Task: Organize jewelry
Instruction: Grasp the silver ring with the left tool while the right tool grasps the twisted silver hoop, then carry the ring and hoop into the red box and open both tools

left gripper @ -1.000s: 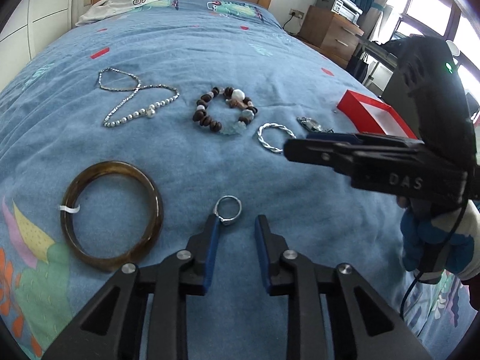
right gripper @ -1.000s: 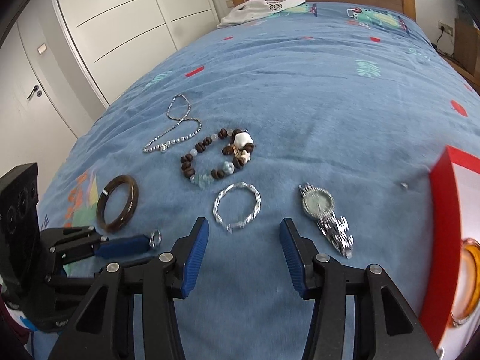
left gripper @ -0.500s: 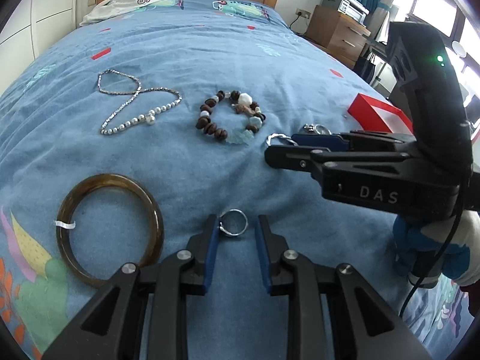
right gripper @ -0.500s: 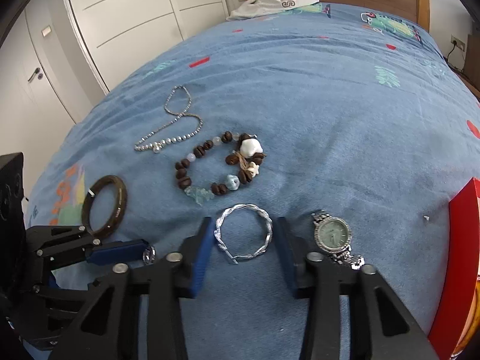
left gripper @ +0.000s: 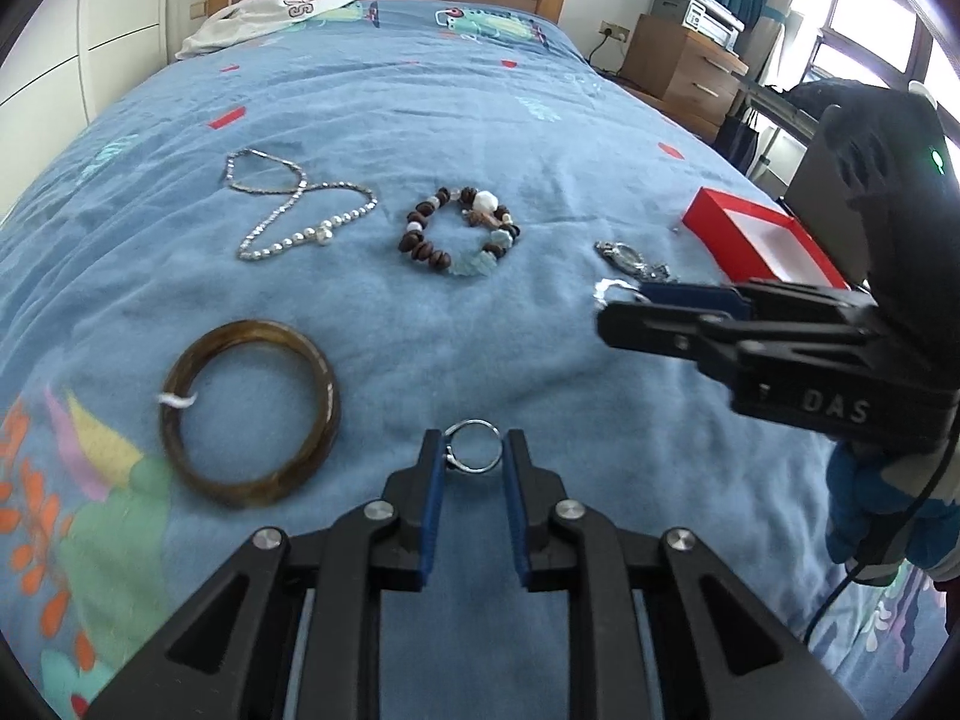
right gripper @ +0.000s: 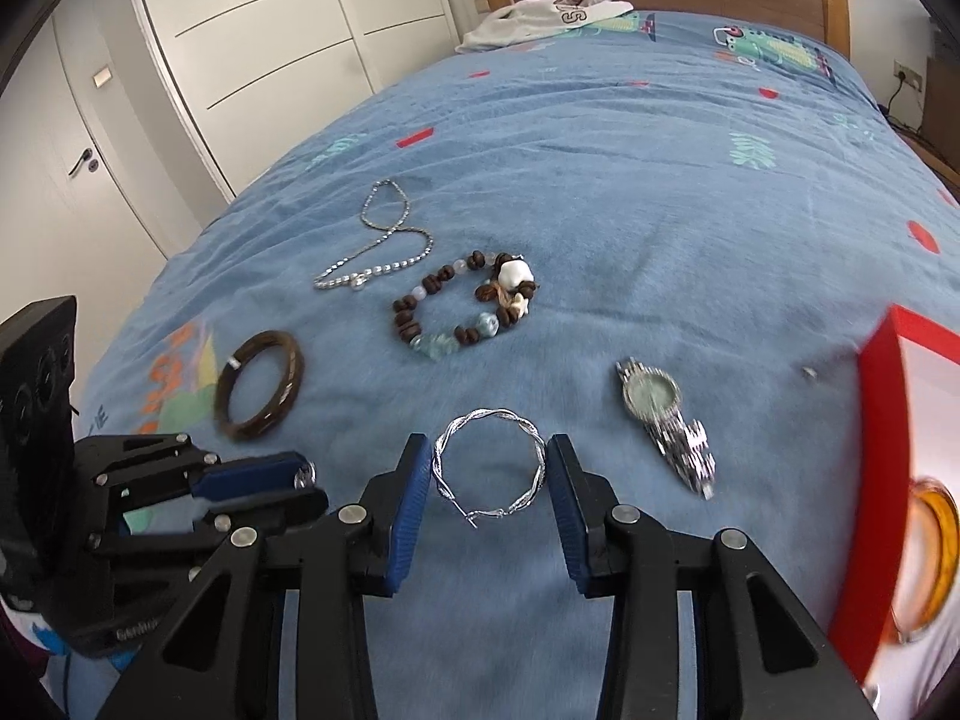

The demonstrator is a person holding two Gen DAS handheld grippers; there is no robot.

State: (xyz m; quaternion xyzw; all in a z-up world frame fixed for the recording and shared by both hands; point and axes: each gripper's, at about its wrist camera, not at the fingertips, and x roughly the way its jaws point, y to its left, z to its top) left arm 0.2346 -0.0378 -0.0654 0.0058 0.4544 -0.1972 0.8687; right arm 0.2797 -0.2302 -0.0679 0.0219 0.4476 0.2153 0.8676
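A small silver ring (left gripper: 451, 455) lies on the blue bedspread (left gripper: 480, 138) between the blue pads of my left gripper (left gripper: 472, 450); the jaws are closing and both pads touch it. My right gripper (right gripper: 489, 456) is shut on a twisted silver bangle (right gripper: 493, 415), one pad on each side. In the left wrist view the right gripper (left gripper: 624, 300) reaches in from the right with the bangle at its tips. In the right wrist view the left gripper (right gripper: 300, 474) sits at the lower left.
On the bedspread lie a brown bangle (left gripper: 324, 396), a beaded bracelet (left gripper: 420, 249), a silver necklace (left gripper: 282, 240) and a watch (right gripper: 651, 396). A red box (right gripper: 876, 420) at the right holds an orange bangle (right gripper: 936, 516). A white garment (left gripper: 264, 18) lies by the headboard.
The left jaws moved from beside the ring to either side of it and narrowed. The right gripper advanced over the twisted bangle and its jaws narrowed onto it.
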